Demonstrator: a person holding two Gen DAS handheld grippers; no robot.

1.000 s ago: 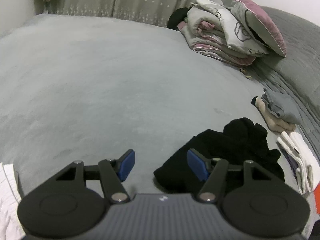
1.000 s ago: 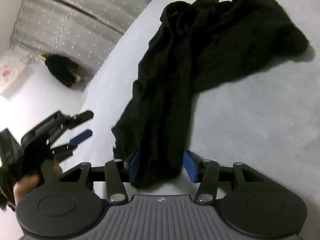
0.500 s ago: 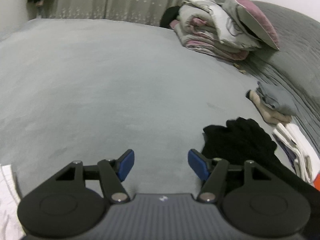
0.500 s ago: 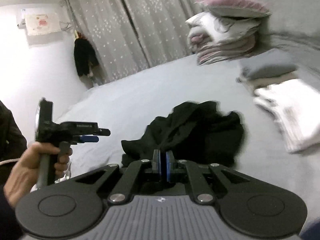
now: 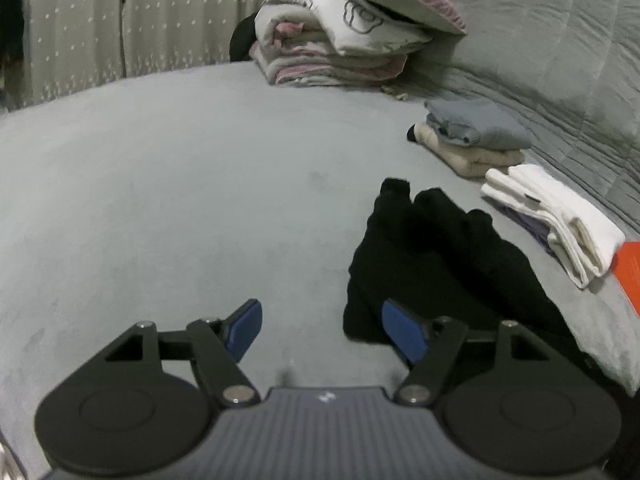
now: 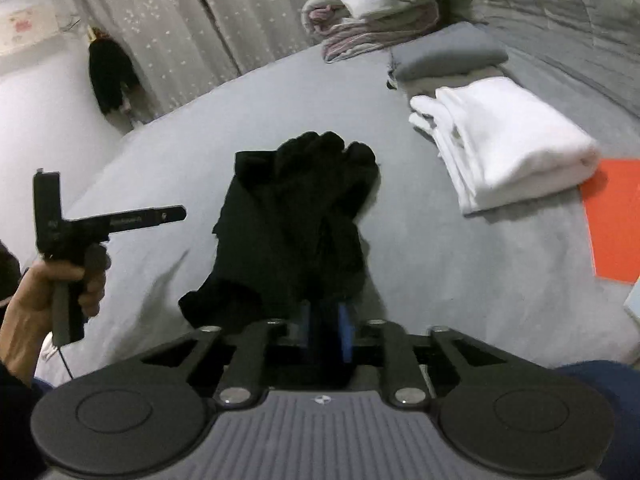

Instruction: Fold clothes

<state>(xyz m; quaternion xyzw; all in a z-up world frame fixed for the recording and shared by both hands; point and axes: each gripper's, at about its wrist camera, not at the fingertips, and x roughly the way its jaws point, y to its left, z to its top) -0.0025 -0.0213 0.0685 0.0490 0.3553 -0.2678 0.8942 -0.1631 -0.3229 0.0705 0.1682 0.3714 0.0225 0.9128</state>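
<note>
Grey bed (image 5: 180,184) fills both views. Folded stacks sit right of frame: white stack (image 6: 508,148), grey-and-beige stack (image 5: 472,136). Black garment (image 6: 296,216) lies crumpled at centre, near end drawn up into right gripper (image 6: 326,334), jaws clenched on cloth. Left gripper (image 5: 320,328) at lower centre of its view, jaws spread, holding nothing, just left of garment. Cloth looks soft, light, limp, likely bunching; judged best taken at edge or corner.
</note>
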